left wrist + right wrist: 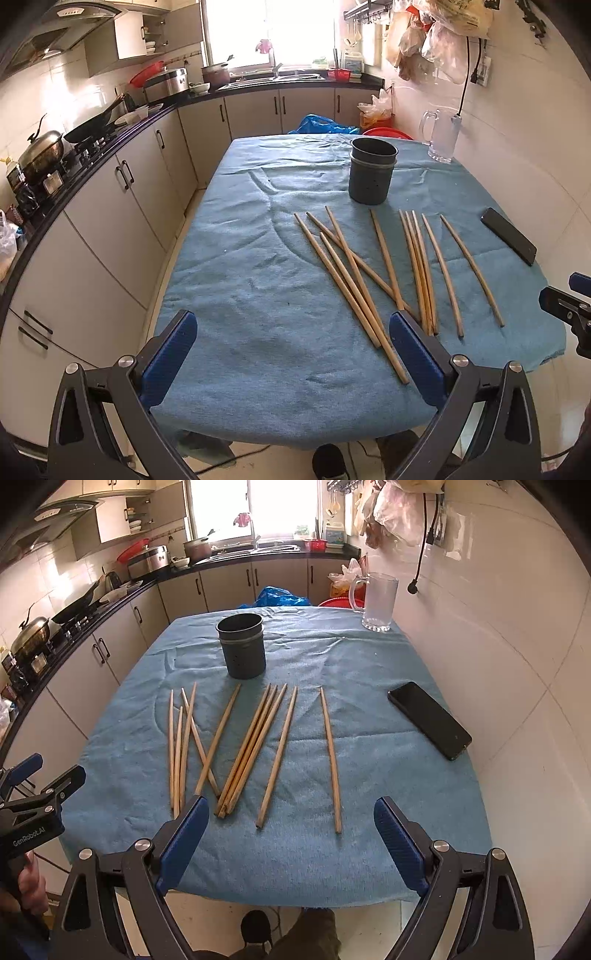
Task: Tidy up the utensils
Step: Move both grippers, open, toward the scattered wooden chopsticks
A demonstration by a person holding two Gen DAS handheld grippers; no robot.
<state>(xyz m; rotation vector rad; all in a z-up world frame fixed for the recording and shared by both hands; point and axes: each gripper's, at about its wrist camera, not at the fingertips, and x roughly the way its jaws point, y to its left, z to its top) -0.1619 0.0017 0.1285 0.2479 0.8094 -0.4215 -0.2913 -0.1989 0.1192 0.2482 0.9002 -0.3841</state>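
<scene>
Several wooden chopsticks [384, 273] [255, 746] lie loose on the blue cloth, some crossing one another. Behind them stands a dark cylindrical holder [372, 170] [242, 645], upright and empty as far as I can see. My left gripper [291, 332] is open above the table's near edge, left of the chopstick ends, holding nothing. My right gripper [291, 818] is open over the near edge, with the near ends of the rightmost chopsticks between its blue pads; it touches none. Each gripper shows at the edge of the other's view.
The blue cloth [258, 266] [369, 701] covers the table. A black phone [509, 236] [430, 720] lies at the right edge. A clear glass mug [441, 134] [376, 602] stands at the far right corner. Kitchen counters run along the left, and a wall on the right.
</scene>
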